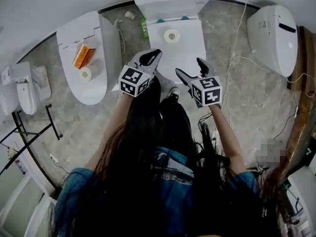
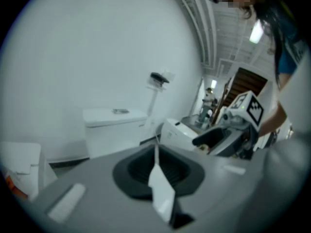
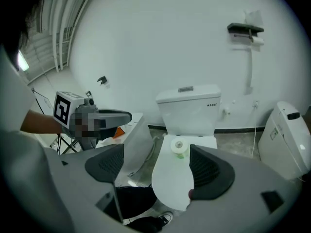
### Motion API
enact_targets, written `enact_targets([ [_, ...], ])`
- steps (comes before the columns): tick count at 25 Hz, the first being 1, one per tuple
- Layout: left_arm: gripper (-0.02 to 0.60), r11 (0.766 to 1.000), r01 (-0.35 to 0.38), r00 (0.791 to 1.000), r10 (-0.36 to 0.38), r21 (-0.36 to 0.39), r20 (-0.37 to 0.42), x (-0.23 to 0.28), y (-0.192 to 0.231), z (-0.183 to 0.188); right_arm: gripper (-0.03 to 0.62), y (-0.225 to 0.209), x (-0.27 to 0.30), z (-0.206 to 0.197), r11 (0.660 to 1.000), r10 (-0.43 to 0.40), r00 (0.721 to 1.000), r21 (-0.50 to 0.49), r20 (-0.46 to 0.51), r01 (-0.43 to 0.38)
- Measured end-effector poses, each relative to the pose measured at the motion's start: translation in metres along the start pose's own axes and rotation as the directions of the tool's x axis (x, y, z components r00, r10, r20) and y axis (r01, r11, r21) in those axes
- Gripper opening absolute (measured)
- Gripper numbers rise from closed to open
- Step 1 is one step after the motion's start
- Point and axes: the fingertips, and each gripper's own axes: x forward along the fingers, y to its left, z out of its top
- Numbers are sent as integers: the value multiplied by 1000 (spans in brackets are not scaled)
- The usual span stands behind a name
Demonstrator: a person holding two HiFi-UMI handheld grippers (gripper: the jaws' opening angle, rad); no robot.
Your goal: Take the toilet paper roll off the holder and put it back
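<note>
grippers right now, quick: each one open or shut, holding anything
Left gripper: shut, nothing held.
Right gripper: open, empty.

Sanitary-ware display or test room: a middle toilet (image 1: 153, 1), a left toilet (image 1: 94, 80) and a right toilet (image 1: 269, 38) are standing side by side on a grey floor (image 1: 247, 107), with loose cables (image 1: 236, 38) trailing across it.

Light is even, cool and fairly bright, with soft shadows only. The ceiling lamp (image 2: 256, 31) blows out at the upper right of the left gripper view. That view is soft and its near foreground is heavily blurred. Both gripper views are fisheye with dark corners. The head view bends at its edges.
</note>
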Motion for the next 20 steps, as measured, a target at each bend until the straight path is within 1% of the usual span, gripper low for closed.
enact_targets([
  [3,18,999,-38,999,38,-2,26,-22,-27,11,436,15,-39,6,1000,-2,998,6,63,1],
  [7,18,995,-91,992,93,-34,81,-49,-70,23,434,32,-81,-3,1000,16,995,17,103,-18],
  [9,18,995,-95,991,97,-30,97,-59,-92,27,432,37,-98,-8,998,15,992,51,126,-22],
  [11,18,996,-90,992,90,-7,92,-66,-114,27,428,43,-112,-13,995,25,989,91,149,-39],
  [14,18,997,-78,994,77,18,79,-76,-139,25,406,48,-127,-21,993,23,986,107,162,-41],
  [16,18,997,-66,995,64,27,73,-83,-153,25,360,52,-134,-23,993,15,985,112,172,-35],
  [20,18,999,-44,997,42,30,64,-95,-170,23,228,54,-148,-22,990,-27,980,144,197,-2],
])
